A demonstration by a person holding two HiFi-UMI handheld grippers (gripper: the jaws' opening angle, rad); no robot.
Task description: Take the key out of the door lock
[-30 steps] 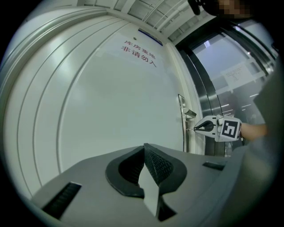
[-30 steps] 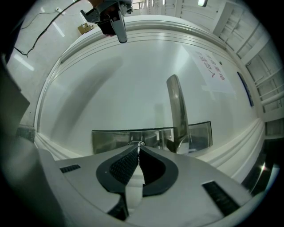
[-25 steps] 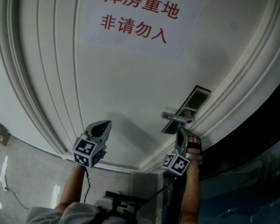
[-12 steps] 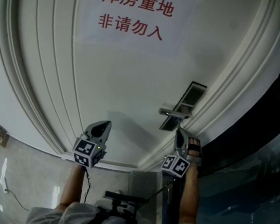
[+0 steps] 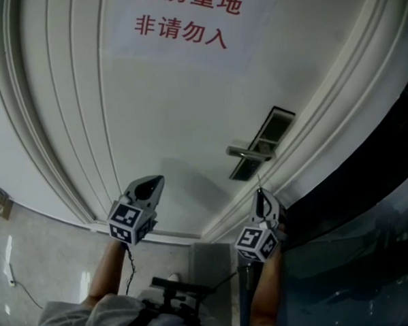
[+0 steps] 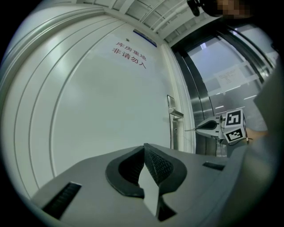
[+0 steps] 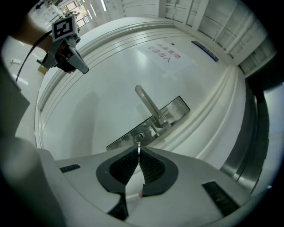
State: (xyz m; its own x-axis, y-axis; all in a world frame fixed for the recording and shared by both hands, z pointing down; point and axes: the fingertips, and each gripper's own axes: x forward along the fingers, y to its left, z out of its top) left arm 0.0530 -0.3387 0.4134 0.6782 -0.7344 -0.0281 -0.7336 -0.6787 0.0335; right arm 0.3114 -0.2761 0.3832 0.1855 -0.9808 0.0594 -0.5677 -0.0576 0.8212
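Note:
The silver lock plate (image 7: pixel 174 109) with its lever handle (image 7: pixel 148 105) is fixed on the white door (image 5: pixel 167 120). The keyhole cylinder (image 7: pixel 140 136) shows bare below the handle. My right gripper (image 7: pixel 139 154) is shut on the key (image 7: pixel 139 149), whose thin blade sticks out of the jaw tips just short of the cylinder. In the head view the right gripper (image 5: pixel 260 198) hangs below the lock plate (image 5: pixel 264 141), apart from it. My left gripper (image 5: pixel 151 186) floats to the left before the door, shut with nothing in it (image 6: pixel 144 150).
A paper sign with red characters (image 5: pixel 181 27) hangs high on the door. Raised white mouldings (image 5: pixel 59 132) frame the panel. A dark metal and glass frame (image 5: pixel 370 205) borders the door on the right. A person's forearms hold both grippers.
The right gripper has drawn back from the lock plate, and a gap has opened between its tips and the handle. The left gripper has barely moved.

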